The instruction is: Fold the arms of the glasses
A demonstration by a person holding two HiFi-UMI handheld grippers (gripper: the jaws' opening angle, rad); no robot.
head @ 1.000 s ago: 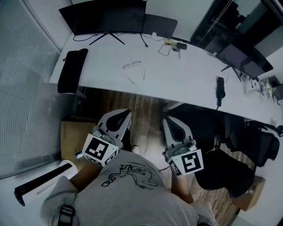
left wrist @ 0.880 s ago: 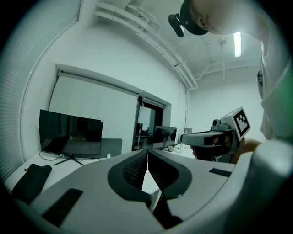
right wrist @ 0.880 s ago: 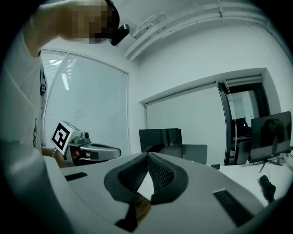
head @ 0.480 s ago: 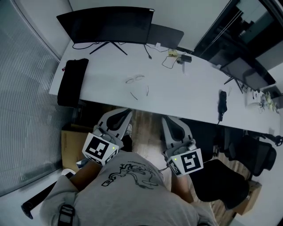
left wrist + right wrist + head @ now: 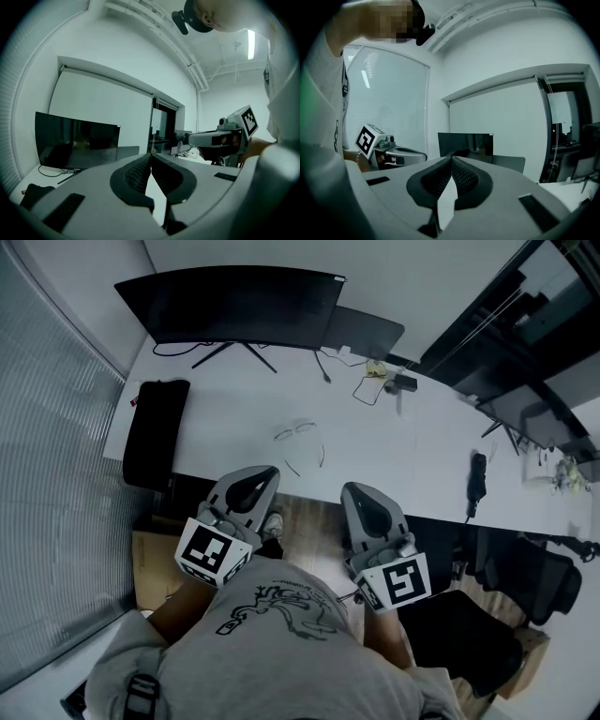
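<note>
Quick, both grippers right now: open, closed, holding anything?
Left gripper: jaws closed, nothing between them.
Right gripper: jaws closed, nothing between them.

Too small in the head view to tell: hinges and lens shape of the thin wire-framed glasses [image 5: 300,439] lying on the long white desk [image 5: 234,409]. Equally unreadable: the small yellowish clutter [image 5: 375,367] beside the looped black cable. Hidden beneath the grey printed T-shirt [image 5: 281,652]: both forearms behind the marker cubes. Partly covered by the left gripper [image 5: 258,474]: a brown cardboard box [image 5: 150,554] on the floor. Partly hidden behind shirt and marker cube: a black office chair [image 5: 469,634]. Cut by the right edge: the desk's far end, with tiny indistinct oddments [image 5: 565,468]. Blocked in each gripper view by that tool's own grey body, right gripper [image 5: 451,159] included: most of the desk top
</note>
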